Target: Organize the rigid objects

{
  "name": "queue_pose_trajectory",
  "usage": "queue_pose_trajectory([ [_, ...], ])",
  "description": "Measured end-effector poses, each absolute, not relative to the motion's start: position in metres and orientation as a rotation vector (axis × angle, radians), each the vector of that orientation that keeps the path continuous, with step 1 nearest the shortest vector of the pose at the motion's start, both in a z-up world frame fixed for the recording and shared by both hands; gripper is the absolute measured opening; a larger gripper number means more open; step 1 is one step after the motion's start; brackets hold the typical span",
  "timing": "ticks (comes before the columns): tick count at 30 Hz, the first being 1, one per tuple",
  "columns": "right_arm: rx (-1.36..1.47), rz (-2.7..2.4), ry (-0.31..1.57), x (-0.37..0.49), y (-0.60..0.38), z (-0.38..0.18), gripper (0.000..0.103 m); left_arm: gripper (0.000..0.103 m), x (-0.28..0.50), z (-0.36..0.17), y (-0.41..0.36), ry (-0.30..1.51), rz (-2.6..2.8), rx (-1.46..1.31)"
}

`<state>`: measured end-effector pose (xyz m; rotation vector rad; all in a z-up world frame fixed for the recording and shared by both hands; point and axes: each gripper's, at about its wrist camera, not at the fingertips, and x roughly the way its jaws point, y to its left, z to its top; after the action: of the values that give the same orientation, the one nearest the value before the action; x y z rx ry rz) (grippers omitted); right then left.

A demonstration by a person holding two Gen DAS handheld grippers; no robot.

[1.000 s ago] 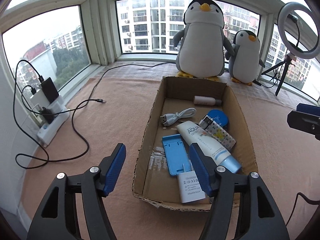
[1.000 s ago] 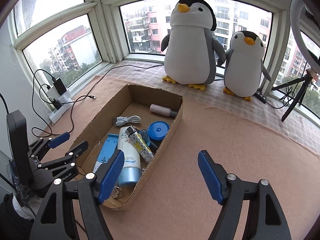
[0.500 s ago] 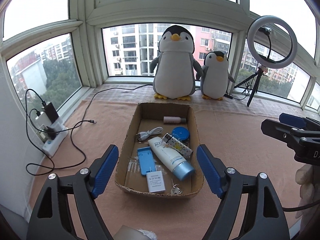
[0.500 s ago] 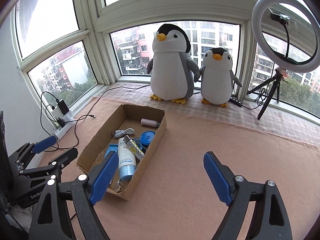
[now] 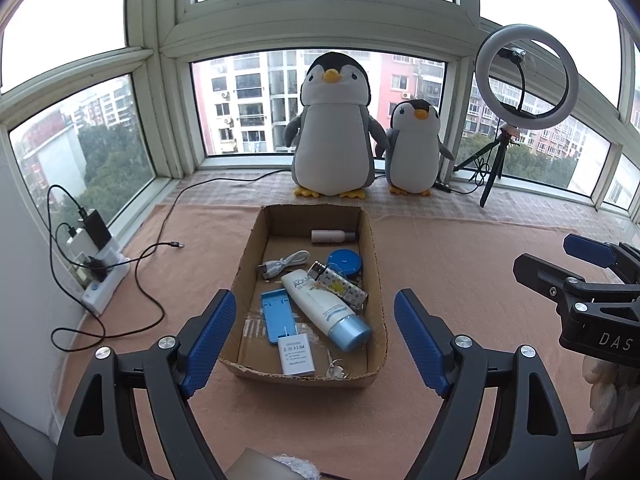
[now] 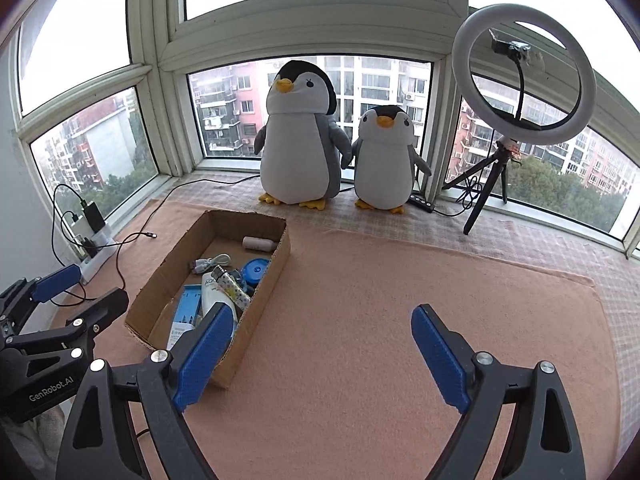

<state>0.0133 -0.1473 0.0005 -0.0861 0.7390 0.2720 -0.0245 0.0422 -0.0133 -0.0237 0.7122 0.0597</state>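
A cardboard box lies on the pink mat. In it are a white tube with a blue cap, a blue stand, a white adapter, a patterned lighter, a round blue lid, a white cable, a small bottle and a key ring. My left gripper hovers open before the box's near end, holding nothing. Right of the box, my right gripper hangs over bare mat; its jaws are opening with nothing between them.
Two plush penguins stand at the window behind the box. A ring light on a tripod is at the back right. A power strip with a trailing black cable lies at the left wall.
Both grippers drew back and upward from the box, which now looks smaller and farther off. Both pairs of jaws spread wider.
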Motion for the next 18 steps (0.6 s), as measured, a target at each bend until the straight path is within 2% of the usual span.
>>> queue_pose_trajectory([
  [18,-0.083,0.279,0.756,0.0153,-0.1460,-0.0048,0.088,0.082,-0.0236,-0.0161,0.0431,0.721,0.070,-0.033],
])
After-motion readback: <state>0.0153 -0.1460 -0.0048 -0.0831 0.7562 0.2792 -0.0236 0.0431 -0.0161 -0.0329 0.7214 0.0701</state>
